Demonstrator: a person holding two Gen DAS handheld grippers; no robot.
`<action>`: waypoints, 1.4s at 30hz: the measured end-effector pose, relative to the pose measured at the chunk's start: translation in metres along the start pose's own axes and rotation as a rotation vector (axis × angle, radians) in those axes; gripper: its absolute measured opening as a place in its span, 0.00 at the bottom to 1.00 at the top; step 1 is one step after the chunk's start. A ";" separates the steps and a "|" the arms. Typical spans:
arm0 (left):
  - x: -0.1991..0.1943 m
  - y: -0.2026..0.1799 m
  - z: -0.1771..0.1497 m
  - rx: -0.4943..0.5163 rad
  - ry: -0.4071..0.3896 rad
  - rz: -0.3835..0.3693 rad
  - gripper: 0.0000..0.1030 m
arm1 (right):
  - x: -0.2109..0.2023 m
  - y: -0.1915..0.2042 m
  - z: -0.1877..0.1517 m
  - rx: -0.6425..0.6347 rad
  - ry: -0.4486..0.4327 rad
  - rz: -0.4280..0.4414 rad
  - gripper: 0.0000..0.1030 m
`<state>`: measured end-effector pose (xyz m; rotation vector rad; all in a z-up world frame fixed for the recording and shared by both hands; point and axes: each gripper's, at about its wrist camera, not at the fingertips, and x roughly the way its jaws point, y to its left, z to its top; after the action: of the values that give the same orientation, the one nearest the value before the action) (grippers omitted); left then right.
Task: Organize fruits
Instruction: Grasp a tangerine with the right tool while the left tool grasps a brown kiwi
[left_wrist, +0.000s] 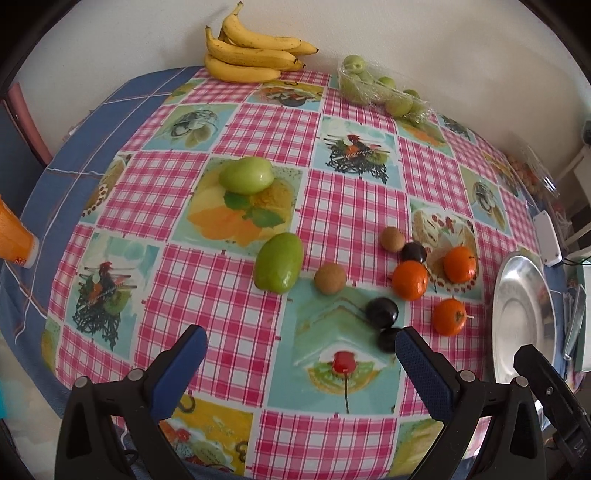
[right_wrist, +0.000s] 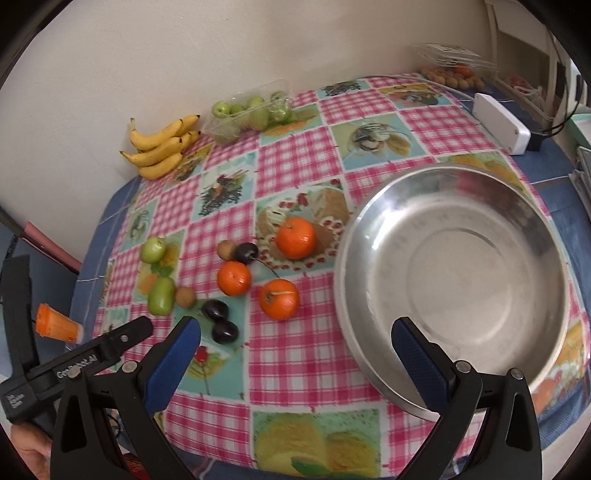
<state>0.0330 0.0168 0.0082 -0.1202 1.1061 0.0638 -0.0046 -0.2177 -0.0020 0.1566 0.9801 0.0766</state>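
Hovering over the near edge of the bench, the left claw and the right claw both gape wide, gripping nothing. Loose fruit lies mid-bench: two green fruits, three oranges, brown fruits and dark plums, the nearest plum just beside the left claw's right finger. A steel bowl sits under the right claw's reach. Bananas and a tray of green apples rest by the wall; an orange bottle stands at the left edge.
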 end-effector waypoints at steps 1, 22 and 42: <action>0.002 -0.001 0.001 0.017 0.006 0.014 1.00 | 0.001 0.005 0.003 -0.013 0.005 0.005 1.00; 0.022 -0.036 0.057 0.043 0.029 0.101 1.00 | 0.045 0.014 0.034 0.057 0.172 0.184 1.00; 0.057 -0.021 0.050 -0.053 0.133 -0.013 0.78 | 0.081 0.023 0.033 -0.006 0.272 0.149 0.51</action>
<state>0.1049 0.0017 -0.0195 -0.1806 1.2372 0.0745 0.0677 -0.1871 -0.0470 0.2178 1.2380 0.2424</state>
